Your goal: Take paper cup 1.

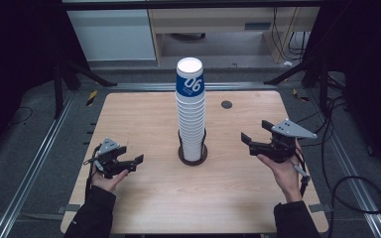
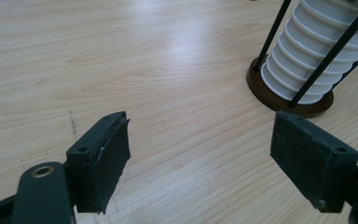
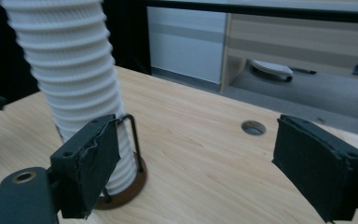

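Observation:
A tall stack of white paper cups (image 1: 191, 114) stands in a dark round holder (image 1: 193, 157) with black wire uprights, at the middle of the wooden table (image 1: 149, 198). The top cup carries a blue band with "06". My left gripper (image 1: 138, 162) rests low at the table's left, open, jaws wide apart over bare wood, with the cup stack (image 2: 314, 56) ahead to its right. My right gripper (image 1: 250, 137) hovers at the table's right, open and empty, with the cup stack (image 3: 74, 88) just beyond its left jaw.
A small round cable hole (image 1: 226, 104) sits in the table behind and right of the stack. Cabinets and a desk (image 1: 228, 25) stand beyond the far edge. Black cables (image 1: 342, 183) trail on the floor at the right. Metal rails run along both table sides.

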A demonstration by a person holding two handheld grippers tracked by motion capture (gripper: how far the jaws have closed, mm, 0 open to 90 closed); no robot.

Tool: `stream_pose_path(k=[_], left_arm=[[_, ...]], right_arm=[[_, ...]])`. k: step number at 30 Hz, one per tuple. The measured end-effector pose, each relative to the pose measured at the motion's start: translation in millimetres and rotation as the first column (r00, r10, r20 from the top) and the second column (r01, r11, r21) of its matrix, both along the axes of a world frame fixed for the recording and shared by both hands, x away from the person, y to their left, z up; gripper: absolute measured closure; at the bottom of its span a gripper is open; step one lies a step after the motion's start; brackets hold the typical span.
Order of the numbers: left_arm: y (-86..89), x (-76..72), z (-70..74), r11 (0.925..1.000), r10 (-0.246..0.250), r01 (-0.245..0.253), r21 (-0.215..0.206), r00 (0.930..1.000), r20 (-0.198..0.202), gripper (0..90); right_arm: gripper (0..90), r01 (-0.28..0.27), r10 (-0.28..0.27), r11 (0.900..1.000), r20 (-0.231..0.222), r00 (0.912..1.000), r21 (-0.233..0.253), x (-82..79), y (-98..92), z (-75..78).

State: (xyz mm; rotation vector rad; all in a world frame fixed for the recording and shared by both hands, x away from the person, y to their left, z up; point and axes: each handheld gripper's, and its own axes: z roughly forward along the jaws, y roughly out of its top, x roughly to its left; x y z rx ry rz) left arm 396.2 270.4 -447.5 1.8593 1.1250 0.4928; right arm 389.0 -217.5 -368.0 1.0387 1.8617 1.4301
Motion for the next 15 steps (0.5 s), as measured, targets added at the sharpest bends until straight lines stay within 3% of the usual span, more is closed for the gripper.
stream_pose_path(k=[1,6,15], left_arm=[[0.0,0.4,-0.4,1.0,-0.001,0.001,0.001,1.0,-0.002,19.0],[-2.6,0.7,-1.6,0.9999,-0.01,0.01,0.009,0.9999,-0.013,19.0],[-3.5,1.9,-3.1,0.9997,-0.014,0.015,0.018,0.9997,-0.02,19.1]], right_arm=[[14.0,0.0,0.0,1.0,0.0,1.0,0.0,0.0,0.0,0.0],[11.7,-0.042,0.042,0.999,0.04,0.9983,0.009,2.5,15.6,29.4],[9.3,-0.085,0.082,0.996,0.091,0.9925,0.035,9.1,33.2,61.6]])
